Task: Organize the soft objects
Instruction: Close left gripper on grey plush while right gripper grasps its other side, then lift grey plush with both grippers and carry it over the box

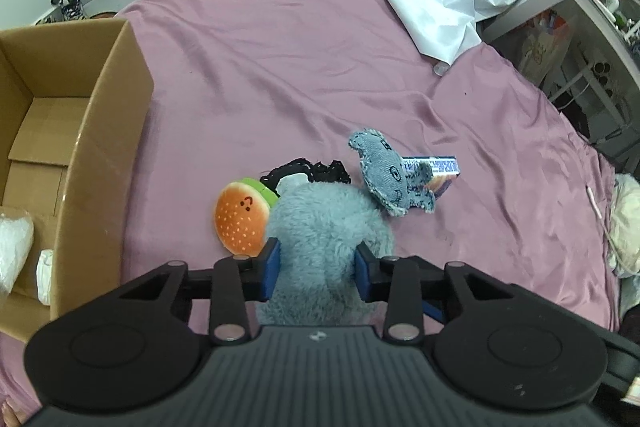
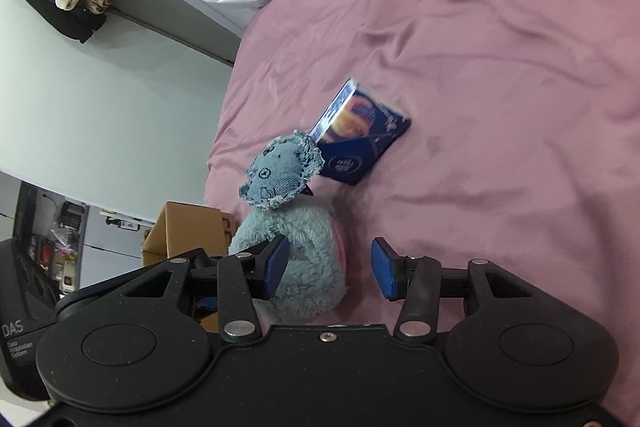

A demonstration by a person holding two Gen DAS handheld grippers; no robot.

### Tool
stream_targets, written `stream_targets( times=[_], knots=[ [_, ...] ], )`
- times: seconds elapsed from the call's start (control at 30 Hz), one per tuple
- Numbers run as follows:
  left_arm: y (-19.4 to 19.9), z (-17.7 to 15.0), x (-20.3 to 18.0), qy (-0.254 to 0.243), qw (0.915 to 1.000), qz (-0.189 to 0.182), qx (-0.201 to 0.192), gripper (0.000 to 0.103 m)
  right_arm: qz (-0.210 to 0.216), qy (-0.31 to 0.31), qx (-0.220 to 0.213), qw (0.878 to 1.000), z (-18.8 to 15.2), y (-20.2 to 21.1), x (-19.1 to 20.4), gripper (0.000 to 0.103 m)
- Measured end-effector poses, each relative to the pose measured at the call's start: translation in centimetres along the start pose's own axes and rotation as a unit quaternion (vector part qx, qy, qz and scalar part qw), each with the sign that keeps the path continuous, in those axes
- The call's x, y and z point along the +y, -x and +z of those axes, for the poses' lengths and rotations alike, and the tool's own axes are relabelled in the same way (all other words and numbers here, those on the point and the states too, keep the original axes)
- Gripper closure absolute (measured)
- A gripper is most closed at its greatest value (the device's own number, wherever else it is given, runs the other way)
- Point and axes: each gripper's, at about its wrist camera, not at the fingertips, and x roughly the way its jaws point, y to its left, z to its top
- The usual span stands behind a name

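Squeezing a fluffy grey-blue plush toy (image 1: 324, 227) low in the frame, left claw (image 1: 316, 267) pads pressed into its fur on the pink bed sheet (image 1: 280, 67). Right claw (image 2: 330, 269) spread, one pad at the plush, the other clear. Still unsorted: round orange burger plush (image 1: 240, 219), frayed denim stuffed animal (image 1: 390, 173), dark blue printed box (image 2: 360, 143), its lettering too blurred to read. Open brown cardboard box (image 1: 104, 131) at left holding only white bundles. "DAS" legible lower left, right view. Early going, seemingly.
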Motion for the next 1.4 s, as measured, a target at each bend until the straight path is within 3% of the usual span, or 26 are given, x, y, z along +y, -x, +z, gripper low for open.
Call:
stream_targets(
  times=[0.2,0.27,0.33,0.43,1.4],
  knots=[
    [0.3,0.2,1.2,0.018,0.9998,-0.009,-0.002,0.071,0.008,-0.021,0.008,1.000,-0.4,-1.7,-0.4,0.058],
    [0.4,0.2,1.3,0.018,0.9998,-0.010,-0.001,0.072,0.012,-0.026,0.013,1.000,-0.6,-2.1,-0.6,0.064],
    [0.5,0.2,1.3,0.018,0.9998,-0.009,0.002,0.073,0.018,-0.027,0.023,0.999,-0.9,-2.5,-0.7,0.082],
    [0.8,0.3,1.4,0.018,0.9998,-0.006,0.001,0.074,0.019,-0.012,0.021,1.000,-1.2,-2.1,-0.1,0.087],
    [10.5,2.1,2.9,-0.030,0.9981,-0.015,-0.051,0.076,0.108,0.080,-0.012,0.991,-1.6,1.7,7.0,0.090]
  ],
)
